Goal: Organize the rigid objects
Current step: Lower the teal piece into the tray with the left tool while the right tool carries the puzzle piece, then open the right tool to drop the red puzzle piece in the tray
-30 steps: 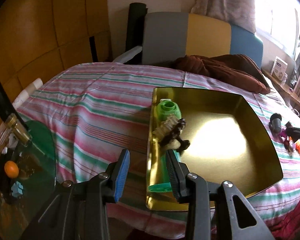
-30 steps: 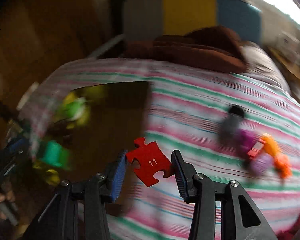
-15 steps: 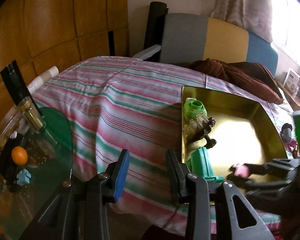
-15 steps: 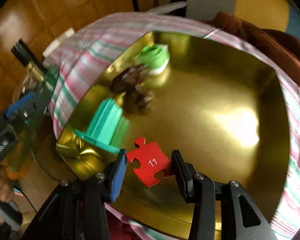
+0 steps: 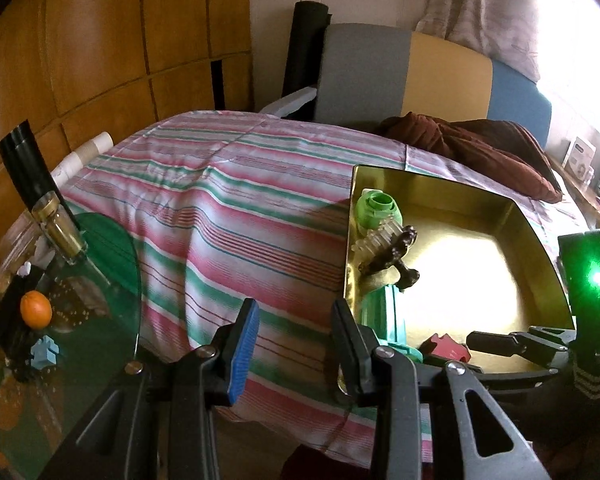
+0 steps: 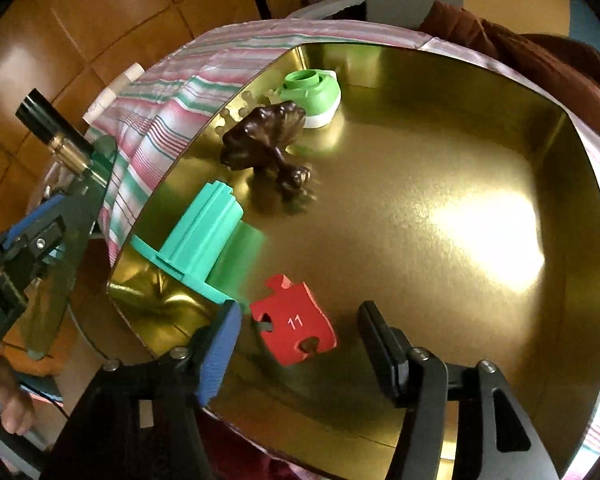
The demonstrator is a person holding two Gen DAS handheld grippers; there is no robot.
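Note:
A red puzzle piece (image 6: 294, 320) marked 11 lies on the floor of the gold tray (image 6: 460, 120), near its front left corner. My right gripper (image 6: 300, 310) straddles the piece with its jaws opening, and neither pad touches it. Farther back along the tray's left wall are a teal plastic part (image 6: 204, 244), a dark brown figurine (image 6: 268, 136) and a green cap (image 6: 312, 92). In the left wrist view, my left gripper (image 5: 294, 320) hangs open and empty over the striped bedspread (image 5: 228, 216), just left of the tray (image 5: 480, 280). The red piece (image 5: 448, 346) shows there beside the right gripper's fingers (image 5: 496, 342).
A glass side table (image 5: 100, 280) at the left carries an orange fruit (image 5: 36, 308), a black and gold bottle (image 5: 40, 196) and a small blue piece (image 5: 46, 354). Brown cloth (image 5: 468, 140) lies behind the tray. A person's hand (image 6: 12, 408) shows at lower left.
My right gripper swung from the bedspread over the tray, sank toward its floor and spread its jaws, letting go of the red puzzle piece. The left gripper stayed open and drifted slightly left.

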